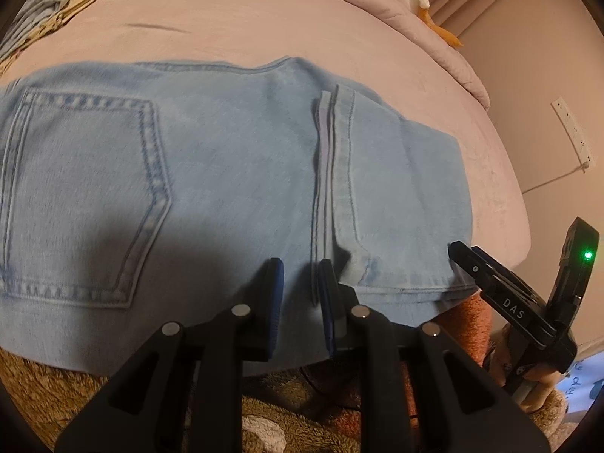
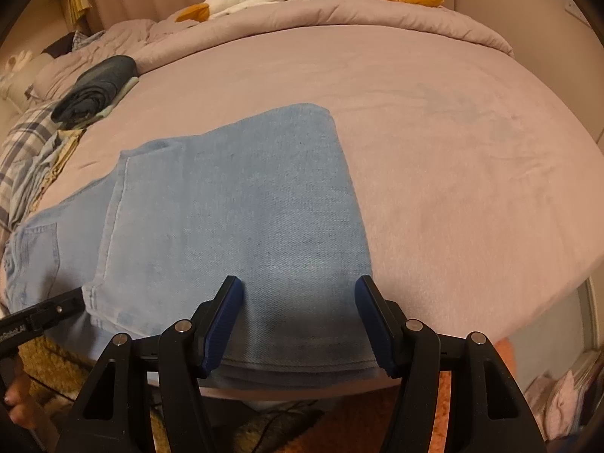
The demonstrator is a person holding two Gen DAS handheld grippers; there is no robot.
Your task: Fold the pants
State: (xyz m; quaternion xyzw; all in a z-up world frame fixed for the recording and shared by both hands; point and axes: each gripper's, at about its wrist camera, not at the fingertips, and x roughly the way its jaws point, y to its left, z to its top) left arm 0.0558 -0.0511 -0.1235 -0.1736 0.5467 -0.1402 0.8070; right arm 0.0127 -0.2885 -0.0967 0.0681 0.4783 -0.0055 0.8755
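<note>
Denim is behaving thick and heavy: the light blue folded jeans [image 1: 234,173] are lying flat on the mauve plush bedspread [image 2: 453,158], near edge overhanging. Left gripper [image 1: 300,294] and right gripper [image 2: 298,324] are hovering apart, best pinching that layered hem

Faded matt denim pants [image 1: 234,173] on soft, velvety pink cloth bedspread [image 2: 434,143]

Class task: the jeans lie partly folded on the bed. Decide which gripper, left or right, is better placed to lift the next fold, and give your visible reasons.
Probably the right gripper: it is open, straddling the folded leg end of the jeans at the near edge. The left gripper, open narrower, sits mid-garment near the hem.
</note>
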